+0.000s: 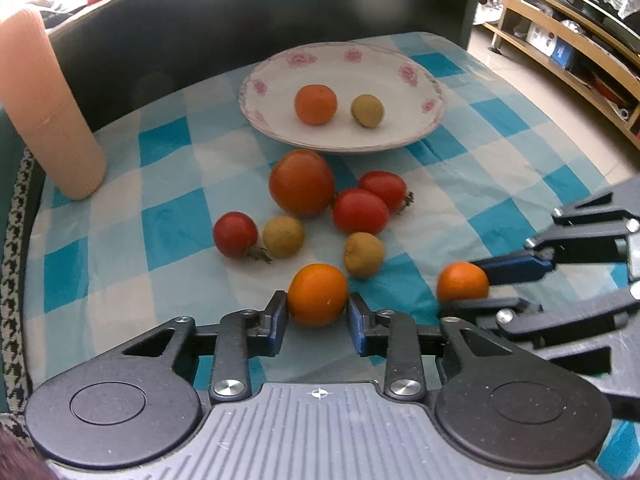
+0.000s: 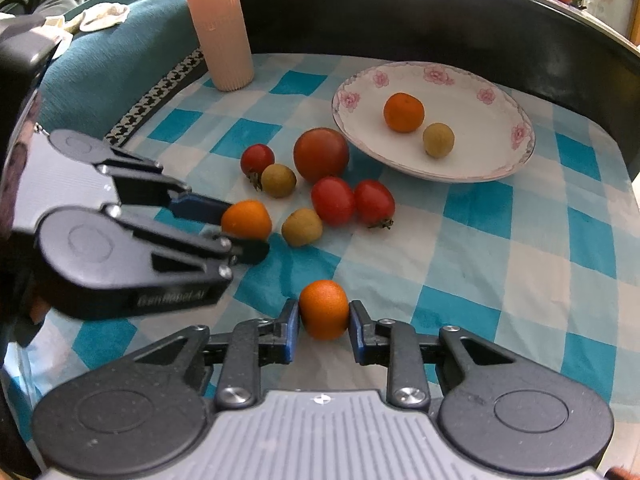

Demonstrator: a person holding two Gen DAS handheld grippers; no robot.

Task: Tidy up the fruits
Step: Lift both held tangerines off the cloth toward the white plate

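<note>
Left hand-held gripper [image 1: 318, 312]: we see it clamping an orange [image 1: 317, 294] on the table [image 1: 500, 184].
Right hand-held gripper [image 2: 324, 326]: gripping a second orange [image 2: 324, 309].
Writing: "GenRobot.AI" on the left one.
Plate [image 1: 280, 120]: orange, longan.

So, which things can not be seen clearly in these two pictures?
- Left tool: whether its pads press the orange; both views leave it unclear.
- Right tool: same doubt with its orange.
- Pink ribbed cylinder: top cut off by the edge.
- Wooden shelf: contents too blurred.
</note>
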